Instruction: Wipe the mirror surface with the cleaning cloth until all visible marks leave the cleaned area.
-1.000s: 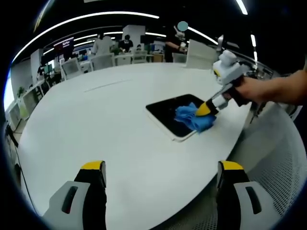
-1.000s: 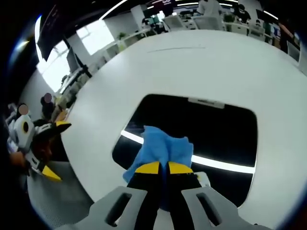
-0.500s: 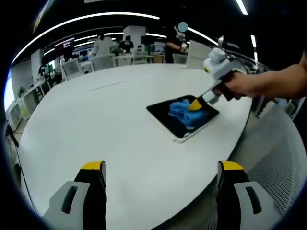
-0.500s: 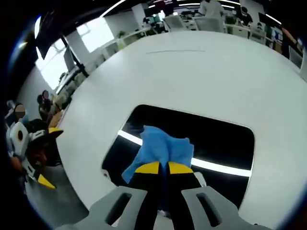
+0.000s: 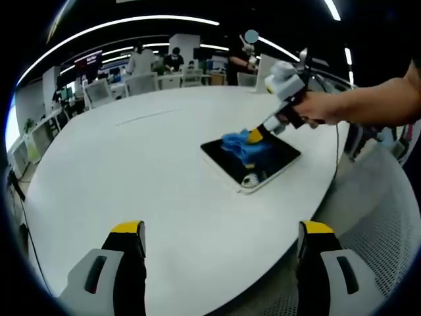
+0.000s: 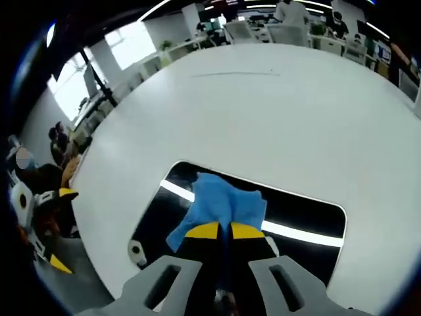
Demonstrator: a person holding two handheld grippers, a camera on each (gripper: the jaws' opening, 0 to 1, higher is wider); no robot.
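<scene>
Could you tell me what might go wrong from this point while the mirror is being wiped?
The mirror lies near the table's curved edge, and nothing holds it: the left gripper hangs open, away from it. A firm stroke by the right gripper might slide it toward that edge. Also, the cloth is bunched between the shut jaws, so it covers a narrow strip and may miss marks near the mirror's corners.

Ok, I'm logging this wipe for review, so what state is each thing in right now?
Mirror: lying flat on the table, dark, reflecting a light strip.
Cloth: bunched, pressed on the mirror.
Right tongs: shut on the cloth.
Left tongs: open, holding nothing, above the table edge.
</scene>
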